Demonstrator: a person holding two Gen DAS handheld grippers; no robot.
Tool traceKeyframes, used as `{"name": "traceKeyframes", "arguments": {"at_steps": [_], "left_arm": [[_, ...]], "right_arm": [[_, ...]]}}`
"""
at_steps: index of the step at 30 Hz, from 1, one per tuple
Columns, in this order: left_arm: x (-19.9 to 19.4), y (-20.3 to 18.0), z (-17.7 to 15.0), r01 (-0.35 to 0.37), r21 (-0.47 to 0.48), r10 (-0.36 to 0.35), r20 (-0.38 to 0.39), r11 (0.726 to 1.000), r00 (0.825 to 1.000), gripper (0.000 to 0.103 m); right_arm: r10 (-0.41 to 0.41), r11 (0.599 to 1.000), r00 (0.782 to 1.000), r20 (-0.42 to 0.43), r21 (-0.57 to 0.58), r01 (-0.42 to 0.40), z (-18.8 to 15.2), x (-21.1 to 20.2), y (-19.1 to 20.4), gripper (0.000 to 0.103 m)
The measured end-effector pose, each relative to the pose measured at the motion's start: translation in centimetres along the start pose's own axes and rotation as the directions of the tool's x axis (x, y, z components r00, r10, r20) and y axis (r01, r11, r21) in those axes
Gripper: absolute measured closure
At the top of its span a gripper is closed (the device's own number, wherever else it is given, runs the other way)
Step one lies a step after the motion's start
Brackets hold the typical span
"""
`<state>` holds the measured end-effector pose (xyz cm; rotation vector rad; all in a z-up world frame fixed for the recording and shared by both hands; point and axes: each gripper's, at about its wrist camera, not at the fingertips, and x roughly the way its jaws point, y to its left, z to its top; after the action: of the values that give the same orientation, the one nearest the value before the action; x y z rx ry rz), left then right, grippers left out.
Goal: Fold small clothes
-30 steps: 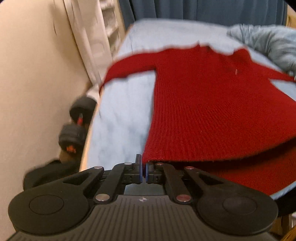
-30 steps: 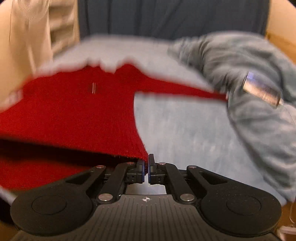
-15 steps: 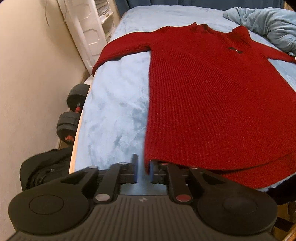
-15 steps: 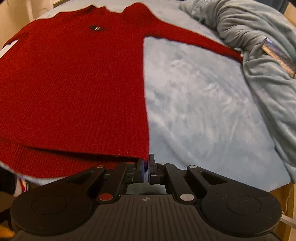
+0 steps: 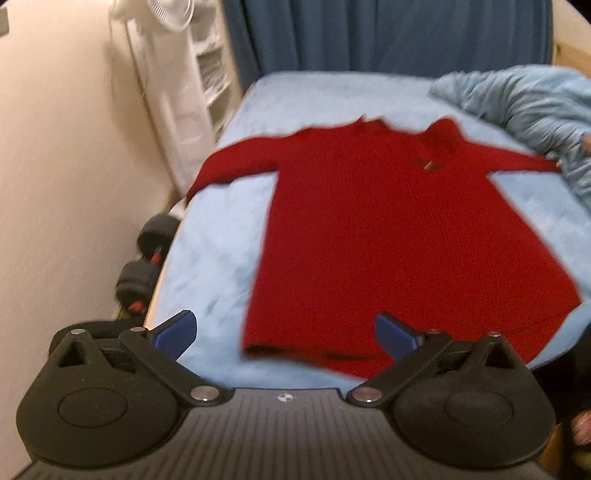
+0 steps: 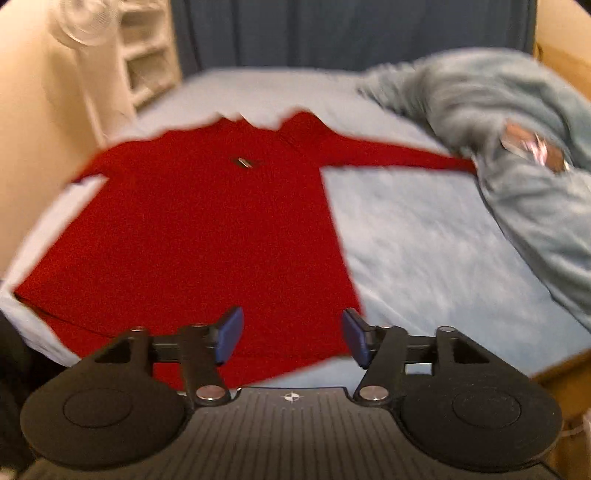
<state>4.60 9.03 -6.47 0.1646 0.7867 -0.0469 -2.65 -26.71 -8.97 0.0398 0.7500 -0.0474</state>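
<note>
A red knit sweater [image 5: 388, 229] lies flat on the light blue bed [image 5: 214, 258], sleeves spread to both sides, hem toward me. My left gripper [image 5: 284, 332] hangs above the hem's left corner with its jaws opening wide and nothing between them. In the right wrist view the same sweater [image 6: 207, 229] fills the left half of the bed [image 6: 424, 251]. My right gripper [image 6: 291, 332] hovers over the hem's right corner, its jaws opening, no cloth pinched between the blue pads [image 6: 231, 332].
A crumpled grey-blue blanket [image 6: 517, 155] is heaped at the right with a small shiny object on it. Dumbbells [image 5: 147, 258] lie on the floor left of the bed beside a cream wall. A white shelf unit [image 5: 192, 92] and dark blue curtain [image 5: 369, 33] stand behind.
Both grippers let go of the sweater's hem corners, opened, and pulled back and up. The sweater now lies flat on the bed.
</note>
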Motion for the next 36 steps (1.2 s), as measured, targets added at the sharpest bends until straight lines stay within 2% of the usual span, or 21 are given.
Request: {"name": "traceKeyframes", "arguments": {"at_steps": [5, 9, 14, 17, 21, 27, 31, 36], "left_arm": [[-2.6, -4.2, 0.9, 0.021, 0.023, -0.022, 0.013, 1.0, 1.0, 0.0], [-4.6, -6.6, -0.6, -0.015, 0.067, 0.011, 0.054, 0.998, 0.998, 0.0], [-4.8, -7.1, -1.6, 0.001, 0.068, -0.003, 0.02, 0.998, 1.0, 0.0], [-4.3, -6.4, -1.2, -0.013, 0.041, 0.012, 0.023, 0.999, 1.0, 0.0], [-2.6, -5.3, -0.5, -0.02, 0.002, 0.02, -0.02, 1.0, 1.0, 0.0], [0.6, -2.6, 1.9, -0.046, -0.081, 0.043, -0.048, 0.996, 0.998, 0.0], [3.0, 0.1, 4.2, -0.049, -0.192, 0.039, -0.057, 0.98, 0.998, 0.0], [6.9, 3.6, 7.4, -0.09, -0.305, 0.075, -0.06, 0.948, 0.995, 0.0]], "right_arm": [[0.006, 0.999, 0.996, 0.086, 0.054, -0.01, -0.8, -2.3, 2.9, 0.034], [0.019, 0.998, 0.999, 0.035, 0.055, -0.021, -2.4, -2.3, 3.1, 0.034], [0.016, 0.998, 0.999, 0.041, 0.054, -0.018, -2.7, -2.6, 3.2, 0.034], [0.025, 0.998, 0.999, 0.034, 0.053, -0.027, -2.5, -2.0, 3.2, 0.034], [0.031, 0.997, 1.0, -0.001, 0.071, -0.031, -2.5, -0.7, 3.3, 0.034], [-0.002, 0.996, 1.0, -0.018, 0.086, 0.003, -1.5, 1.5, 2.5, 0.034], [-0.022, 0.995, 0.999, -0.023, 0.092, 0.024, -0.4, 3.3, 1.9, 0.034], [-0.045, 0.992, 0.998, -0.042, 0.112, 0.049, 1.3, 6.2, 1.2, 0.034]]}}
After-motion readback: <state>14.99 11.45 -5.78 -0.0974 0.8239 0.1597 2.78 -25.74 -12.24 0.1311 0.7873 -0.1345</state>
